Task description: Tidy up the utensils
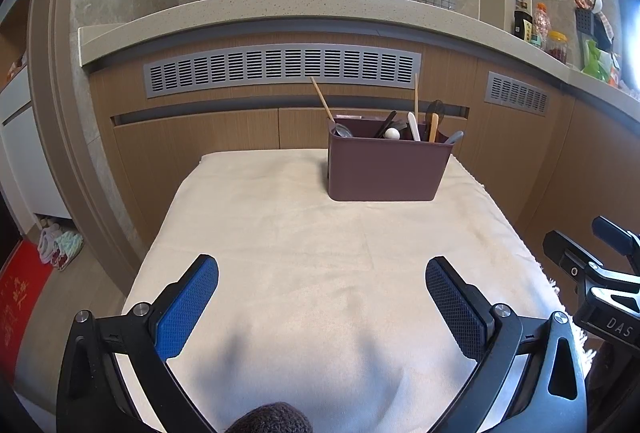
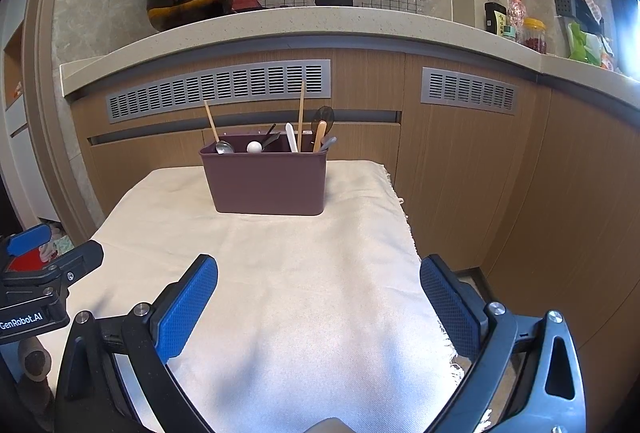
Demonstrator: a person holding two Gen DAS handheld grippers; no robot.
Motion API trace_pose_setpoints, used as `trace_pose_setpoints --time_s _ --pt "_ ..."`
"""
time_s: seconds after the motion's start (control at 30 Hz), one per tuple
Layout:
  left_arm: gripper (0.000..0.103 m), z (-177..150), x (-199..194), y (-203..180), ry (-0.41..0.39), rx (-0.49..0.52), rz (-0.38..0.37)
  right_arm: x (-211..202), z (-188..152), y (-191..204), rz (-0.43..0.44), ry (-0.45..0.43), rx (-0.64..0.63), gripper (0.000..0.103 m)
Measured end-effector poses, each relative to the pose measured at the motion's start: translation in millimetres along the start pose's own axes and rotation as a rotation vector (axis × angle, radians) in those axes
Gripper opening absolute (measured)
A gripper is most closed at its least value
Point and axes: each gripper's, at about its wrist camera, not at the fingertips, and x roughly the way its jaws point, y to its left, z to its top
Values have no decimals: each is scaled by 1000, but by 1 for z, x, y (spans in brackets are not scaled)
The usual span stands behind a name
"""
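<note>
Maroon utensil holder [image 1: 386, 169] is sitting far on the cream cloth [image 1: 304, 253]; left gripper [image 1: 322, 275] and right gripper [image 2: 319, 273] are hovering near, both spread, empty.

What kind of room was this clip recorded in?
Most likely a home kitchen: a wok on the stone counter, sauce bottles along it, and a utensil caddy on a cloth-covered table.
</note>
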Motion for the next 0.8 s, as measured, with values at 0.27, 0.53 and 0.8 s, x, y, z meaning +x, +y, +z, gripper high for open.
trace_pose_setpoints --time_s 0.27,0.53,0.8 --pt "103 -2 -3 -2 -4 6 -5 1 -1 -3 -1 3 5 101" --pt "103 -2 -3 -2 -5 6 -5 1 -1 -3 0 1 2 101" --pt "103 -3 -5 -4 -5 14 -8 1 -1 -4 0 1 3 101"
